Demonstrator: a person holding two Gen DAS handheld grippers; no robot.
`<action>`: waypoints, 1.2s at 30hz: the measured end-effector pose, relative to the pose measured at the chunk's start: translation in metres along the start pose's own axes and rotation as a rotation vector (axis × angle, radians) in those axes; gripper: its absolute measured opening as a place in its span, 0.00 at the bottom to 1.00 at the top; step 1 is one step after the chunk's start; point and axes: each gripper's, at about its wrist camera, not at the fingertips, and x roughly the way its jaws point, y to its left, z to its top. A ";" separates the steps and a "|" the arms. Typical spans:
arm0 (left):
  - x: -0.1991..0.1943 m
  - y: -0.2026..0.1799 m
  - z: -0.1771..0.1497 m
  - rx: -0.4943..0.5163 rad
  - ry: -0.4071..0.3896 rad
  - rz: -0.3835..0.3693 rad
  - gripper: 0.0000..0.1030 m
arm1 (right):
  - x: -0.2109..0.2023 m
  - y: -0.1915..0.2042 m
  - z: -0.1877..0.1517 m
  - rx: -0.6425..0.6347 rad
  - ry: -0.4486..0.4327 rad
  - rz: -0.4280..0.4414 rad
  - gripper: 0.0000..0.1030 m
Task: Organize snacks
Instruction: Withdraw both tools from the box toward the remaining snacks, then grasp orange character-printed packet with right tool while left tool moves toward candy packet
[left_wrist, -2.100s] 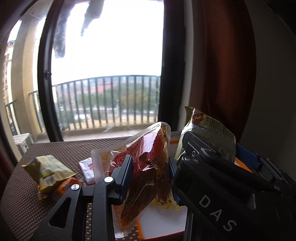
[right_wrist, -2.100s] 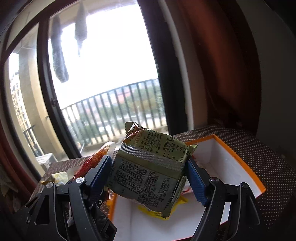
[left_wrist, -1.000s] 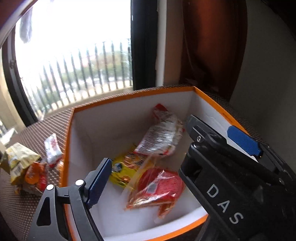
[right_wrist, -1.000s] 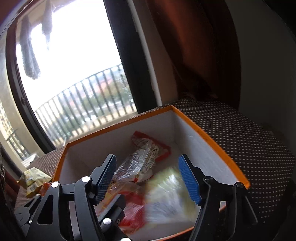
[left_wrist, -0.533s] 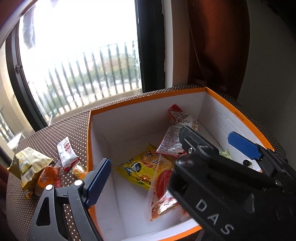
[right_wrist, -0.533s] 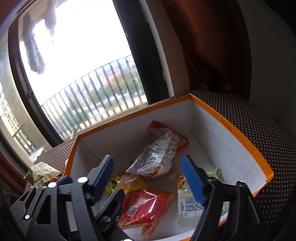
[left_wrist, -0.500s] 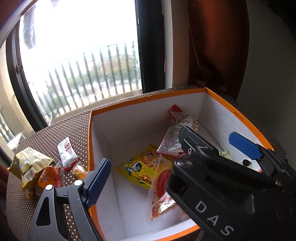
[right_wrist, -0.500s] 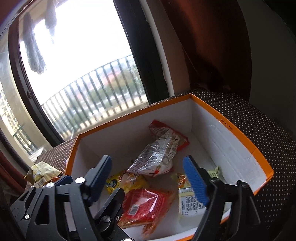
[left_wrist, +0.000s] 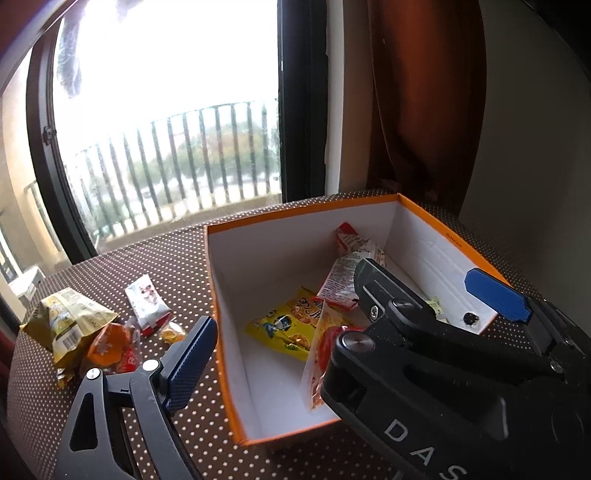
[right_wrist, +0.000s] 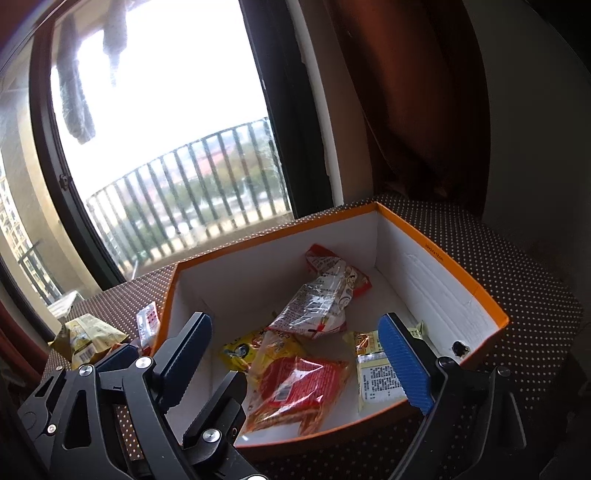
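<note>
Orange-rimmed cardboard box with white inner walls sits on the brown white-dotted counter and already holds part of the load: a clear-and-red crinkled packet toward the back, a yellow printed pouch on the floor of the box, a red-and-clear flat packet near the front wall, and a pale yellow-green packet with a printed label just beside it on the right. Both tools are empty. Left gripper: fingers apart and still spreading, nothing between them but open view of the box. Right gripper: same, fingers wide and opening, no snack pinched; the packets seen between them lie on the box floor, apart from the pads. Still outside the box, on the counter to its left: an olive-yellow crumpled bag with a barcode, an orange wrapped snack touching it, a small white-and-red sachet nearer the box wall, and a small yellow candy-like piece just beside the sachet. Judgement: roughly half done, four items in, about four left in the loose pile; exact count in the pile is hard to tell since pieces overlap. Next step is likely a reach toward that left pile, with the left gripper being the nearer one.
</note>
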 end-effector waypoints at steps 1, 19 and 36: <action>-0.004 0.002 -0.001 -0.004 -0.005 0.001 0.89 | -0.003 0.002 0.000 -0.005 -0.004 0.000 0.91; -0.075 0.073 -0.027 -0.104 -0.129 0.089 0.99 | -0.058 0.084 -0.013 -0.127 -0.084 0.063 0.94; -0.103 0.143 -0.054 -0.169 -0.216 0.196 0.99 | -0.067 0.166 -0.037 -0.263 -0.130 0.143 0.98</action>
